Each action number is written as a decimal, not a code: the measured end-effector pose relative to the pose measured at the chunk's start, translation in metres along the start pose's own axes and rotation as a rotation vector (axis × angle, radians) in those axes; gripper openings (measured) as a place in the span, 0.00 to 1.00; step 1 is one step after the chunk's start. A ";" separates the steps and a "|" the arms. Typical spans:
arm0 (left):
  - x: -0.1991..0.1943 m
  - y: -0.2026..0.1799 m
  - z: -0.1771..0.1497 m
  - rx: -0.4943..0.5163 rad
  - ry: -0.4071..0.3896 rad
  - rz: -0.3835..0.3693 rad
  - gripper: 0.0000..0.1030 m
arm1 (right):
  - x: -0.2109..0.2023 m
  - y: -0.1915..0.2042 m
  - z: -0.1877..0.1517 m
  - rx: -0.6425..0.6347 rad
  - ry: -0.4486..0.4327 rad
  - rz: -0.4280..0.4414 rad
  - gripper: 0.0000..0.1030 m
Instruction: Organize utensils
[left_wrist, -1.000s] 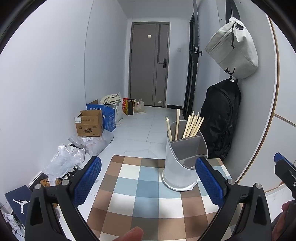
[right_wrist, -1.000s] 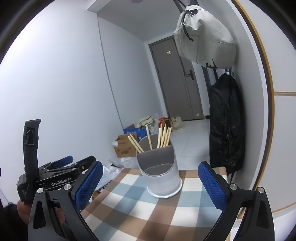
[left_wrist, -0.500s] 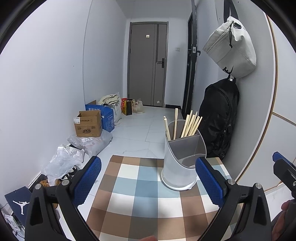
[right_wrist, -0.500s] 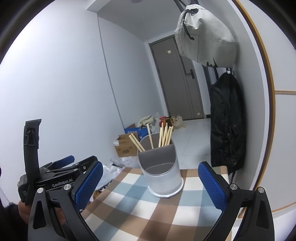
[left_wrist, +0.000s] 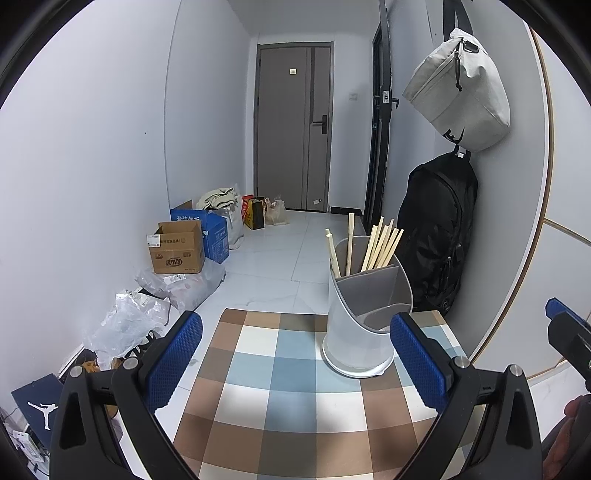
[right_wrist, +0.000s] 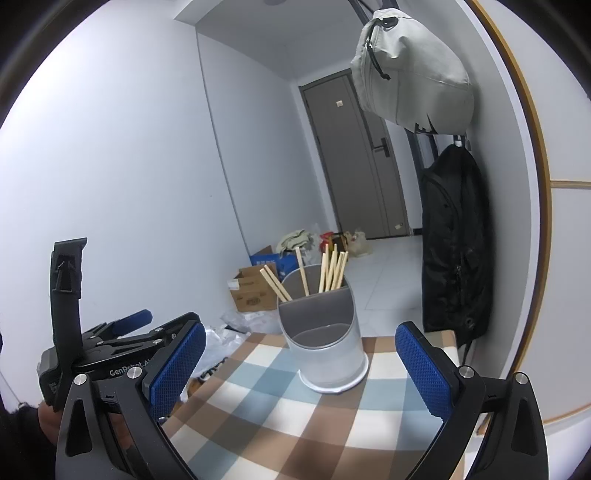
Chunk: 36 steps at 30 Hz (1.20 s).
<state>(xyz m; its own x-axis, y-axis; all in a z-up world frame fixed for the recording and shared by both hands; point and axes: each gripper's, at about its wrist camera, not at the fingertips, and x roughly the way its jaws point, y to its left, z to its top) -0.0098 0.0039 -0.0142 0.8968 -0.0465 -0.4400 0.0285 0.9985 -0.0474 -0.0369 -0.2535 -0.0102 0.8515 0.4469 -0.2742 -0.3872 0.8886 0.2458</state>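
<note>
A grey two-compartment utensil holder (left_wrist: 364, 314) stands upright on the desk (left_wrist: 280, 387), which is covered by a checked cloth of brown, blue and white squares. In the left wrist view it sits at about 1 o'clock from the frame centre, toward the far right part of the cloth. Wooden chopsticks (left_wrist: 380, 245) lean in its taller rear compartment; the lower front compartment looks empty.

The left gripper (left_wrist: 295, 354) is spread wide above the near part of the cloth, holding nothing, its blue pads (left_wrist: 173, 354) well apart from the holder on the left and just beside its base on the right in this view. The right gripper (right_wrist: 301, 369) is likewise spread wide and empty, with the holder (right_wrist: 325, 347) between its fingers at 12 o'clock and farther off. In the right wrist view the left gripper (right_wrist: 122, 339) shows at 9 o'clock, held by a hand (right_wrist: 48, 424).

Behind the desk, a black backpack (left_wrist: 439, 229) and a light grey bag (left_wrist: 458, 92) hang on the wall at 2 o'clock. Cardboard boxes (left_wrist: 177, 247) and plastic bags (left_wrist: 125, 325) lie on the floor at 9 o'clock.
</note>
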 end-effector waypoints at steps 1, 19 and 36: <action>0.000 0.000 0.000 0.000 0.001 0.000 0.96 | 0.000 0.000 0.000 0.000 0.000 0.000 1.00; 0.003 -0.001 -0.001 0.000 0.005 0.013 0.96 | 0.000 0.000 0.000 0.003 0.002 -0.001 1.00; -0.001 0.001 0.001 -0.002 -0.009 0.016 0.96 | 0.003 0.000 -0.002 -0.001 0.014 0.005 1.00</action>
<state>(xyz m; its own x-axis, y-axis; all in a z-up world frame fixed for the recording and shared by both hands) -0.0098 0.0052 -0.0131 0.9009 -0.0301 -0.4330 0.0132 0.9990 -0.0420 -0.0355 -0.2519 -0.0127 0.8449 0.4523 -0.2856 -0.3916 0.8867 0.2458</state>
